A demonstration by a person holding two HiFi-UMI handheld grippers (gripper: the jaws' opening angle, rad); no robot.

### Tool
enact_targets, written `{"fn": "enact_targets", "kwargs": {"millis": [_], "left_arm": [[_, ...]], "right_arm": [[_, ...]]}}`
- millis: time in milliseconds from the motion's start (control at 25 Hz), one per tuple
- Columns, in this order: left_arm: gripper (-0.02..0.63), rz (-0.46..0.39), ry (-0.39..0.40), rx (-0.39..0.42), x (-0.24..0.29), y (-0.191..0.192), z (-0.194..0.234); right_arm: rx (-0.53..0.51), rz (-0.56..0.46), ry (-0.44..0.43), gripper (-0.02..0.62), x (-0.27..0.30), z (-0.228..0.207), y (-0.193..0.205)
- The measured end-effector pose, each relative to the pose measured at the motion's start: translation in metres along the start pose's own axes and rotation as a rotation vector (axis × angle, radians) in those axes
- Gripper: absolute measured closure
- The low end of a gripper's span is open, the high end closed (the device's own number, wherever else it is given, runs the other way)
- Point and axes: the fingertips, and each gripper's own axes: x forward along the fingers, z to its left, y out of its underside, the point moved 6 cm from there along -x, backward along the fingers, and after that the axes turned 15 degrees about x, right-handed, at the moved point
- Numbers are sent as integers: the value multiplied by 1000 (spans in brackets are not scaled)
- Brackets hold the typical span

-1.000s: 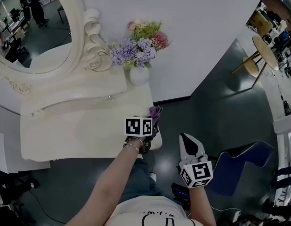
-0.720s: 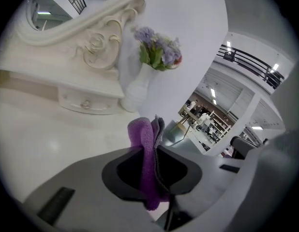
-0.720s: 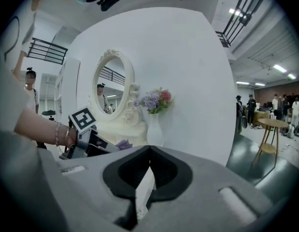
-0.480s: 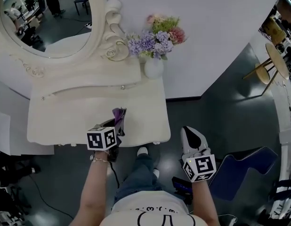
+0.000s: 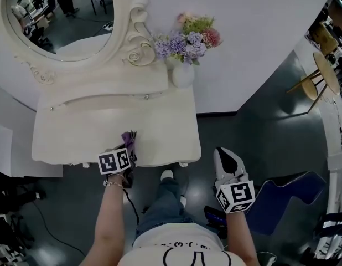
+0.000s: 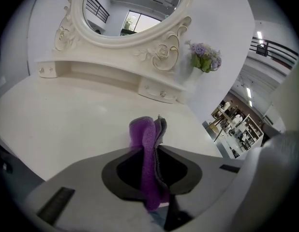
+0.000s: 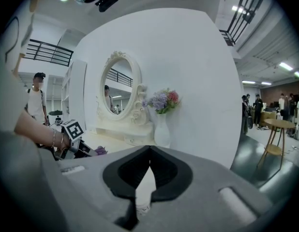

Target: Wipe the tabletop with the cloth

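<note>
On the front edge of the smooth, cream tabletop (image 5: pixel 88 129), the left gripper (image 6: pixel 154 178) pinches a purple cloth (image 6: pixel 145 149). The cloth is soft and fuzzy, folded thin, with a grey side. It stands up between the two dark jaws, which are squeezed tight on it. Its top pokes out past the jaw tips, over the table. I cannot tell if it touches the top.

The right gripper (image 5: pixel 224 153) is off to the right, over the dark shiny floor (image 5: pixel 259 126), well apart from the table. Its jaws are closed together with nothing in them.

At the back of the table stands an oval mirror (image 5: pixel 60 15) with a curly carved frame. Beside it, at the back right corner, a round white vase (image 5: pixel 183 75) holds purple and pink flowers (image 5: pixel 187 35).
</note>
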Motion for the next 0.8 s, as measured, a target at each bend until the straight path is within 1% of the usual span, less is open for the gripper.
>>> {"fn": "enact_targets", "kwargs": {"millis": [120,280,440,640,800], "left_arm": [[534,21,-14,3,3,-1,-7],[534,11,27,-15,11,-2,-27],[534,7,91,-12,22,-4,-58],[534,18,164,38,42,-11,-101],[534,34,257,53,58,-17,-141]], "right_arm": [[4,3,3,595,-4,1,4],[5,6,2,595,-9,4,9],[10,1,15,595,-17,3,10],[20,-5,49,595,-31,-4,14],[33,-4,89,595,-46,-10,20]]}}
